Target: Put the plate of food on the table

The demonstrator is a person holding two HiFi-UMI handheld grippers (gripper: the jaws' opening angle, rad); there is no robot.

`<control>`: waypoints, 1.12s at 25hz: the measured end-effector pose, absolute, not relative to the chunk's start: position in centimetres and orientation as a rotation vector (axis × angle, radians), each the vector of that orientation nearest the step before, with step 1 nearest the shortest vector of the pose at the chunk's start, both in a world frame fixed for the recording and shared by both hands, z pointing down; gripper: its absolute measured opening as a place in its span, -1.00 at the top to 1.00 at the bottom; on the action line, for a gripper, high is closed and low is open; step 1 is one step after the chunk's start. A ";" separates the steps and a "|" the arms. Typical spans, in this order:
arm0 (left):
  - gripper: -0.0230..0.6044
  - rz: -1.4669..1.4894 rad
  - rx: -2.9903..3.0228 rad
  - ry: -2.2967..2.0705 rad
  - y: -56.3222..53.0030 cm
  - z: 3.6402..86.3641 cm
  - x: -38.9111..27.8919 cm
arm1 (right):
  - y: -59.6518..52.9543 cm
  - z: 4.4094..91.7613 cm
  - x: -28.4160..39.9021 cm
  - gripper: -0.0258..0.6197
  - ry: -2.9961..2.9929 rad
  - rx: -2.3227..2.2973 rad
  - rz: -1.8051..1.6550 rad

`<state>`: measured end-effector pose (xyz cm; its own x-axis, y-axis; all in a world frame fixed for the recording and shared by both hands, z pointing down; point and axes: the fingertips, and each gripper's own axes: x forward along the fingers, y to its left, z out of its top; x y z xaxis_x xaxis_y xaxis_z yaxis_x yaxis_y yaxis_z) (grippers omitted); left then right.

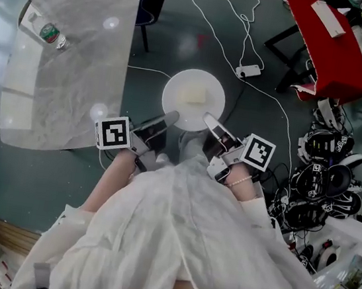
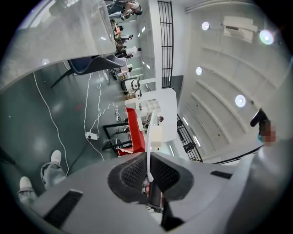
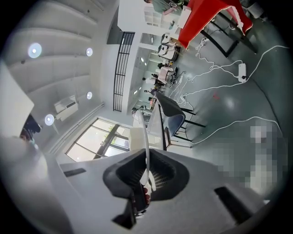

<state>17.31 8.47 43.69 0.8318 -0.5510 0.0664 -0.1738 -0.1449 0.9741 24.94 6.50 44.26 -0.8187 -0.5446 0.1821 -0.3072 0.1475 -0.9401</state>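
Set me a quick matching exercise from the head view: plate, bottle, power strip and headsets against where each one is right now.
Things
1. plate
2. bottle
3. power strip
4. headsets

Places
A. on the grey floor, beyond the plate
B. on the pale table at the left
C. heaped at the far right
D. clamped at its near rim by the left tongs and right tongs, above the floor

Pairs: 1-D, 2-B, 3-A, 4-C
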 end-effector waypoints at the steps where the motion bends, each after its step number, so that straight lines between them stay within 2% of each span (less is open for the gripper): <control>1: 0.84 -0.366 1.735 -0.576 7.6 43.7 17.3 | 5.8 44.3 25.0 0.89 2.232 -0.828 -1.743; 28: 0.84 -0.402 1.780 -0.740 -17.3 42.3 27.0 | -20.1 43.5 34.8 0.89 2.379 -0.698 -1.789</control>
<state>27.02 -17.34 42.26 0.7462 -0.6596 0.0899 -0.2830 -0.1920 0.9397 34.76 -20.08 43.53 -0.8923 -0.4039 0.2016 -0.3059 0.2124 -0.9281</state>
